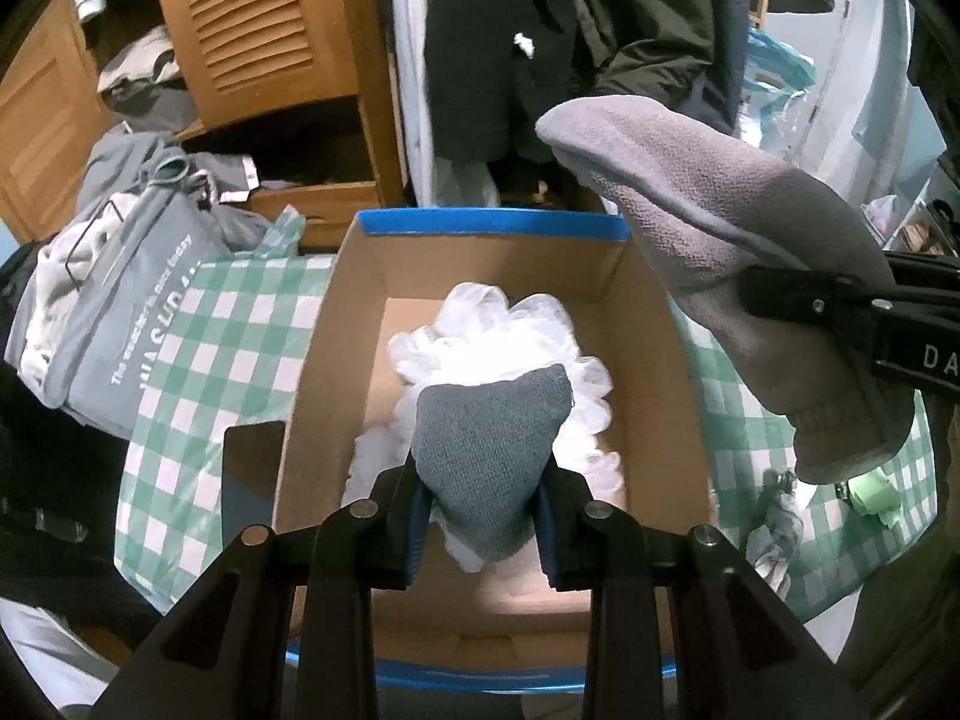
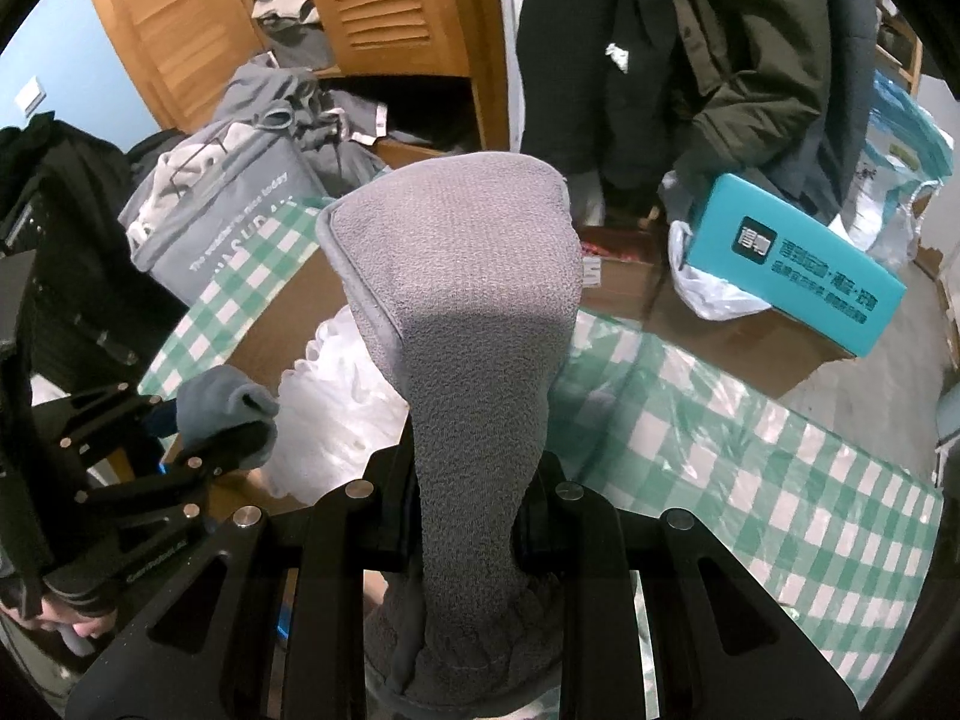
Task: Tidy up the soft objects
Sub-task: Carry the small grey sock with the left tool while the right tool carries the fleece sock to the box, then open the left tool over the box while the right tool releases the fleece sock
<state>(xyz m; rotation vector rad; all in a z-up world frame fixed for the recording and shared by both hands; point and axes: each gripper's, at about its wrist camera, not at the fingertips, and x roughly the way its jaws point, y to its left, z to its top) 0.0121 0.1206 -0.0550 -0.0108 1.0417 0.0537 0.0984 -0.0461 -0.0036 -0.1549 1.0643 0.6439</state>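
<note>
The left gripper is clamped on a small blue-grey cloth, its blue pads pressed into the bunched end, and it hangs directly over the open cardboard box. Beside it, the right gripper is clamped on the narrow cuff end of a grey fleece mitten, whose broad end stands up past the fingers. In the left view the mitten sits above the box's right wall, not yet inside.

To do this step well, I judge each piece should come low over the box before release, so it drops onto the white fluffy stuff already inside rather than catching on a wall. The mitten needs bringing further in over the opening; let go now, it would likely tip onto the green checked tablecloth. Release one piece at a time so they lie side by side.

The left view shows the whole box interior, its blue rim and the room left inside. The right view hides most of the box behind the mitten, but shows the teal carton and the floor beyond the table edge, and the left gripper from the side.
</note>
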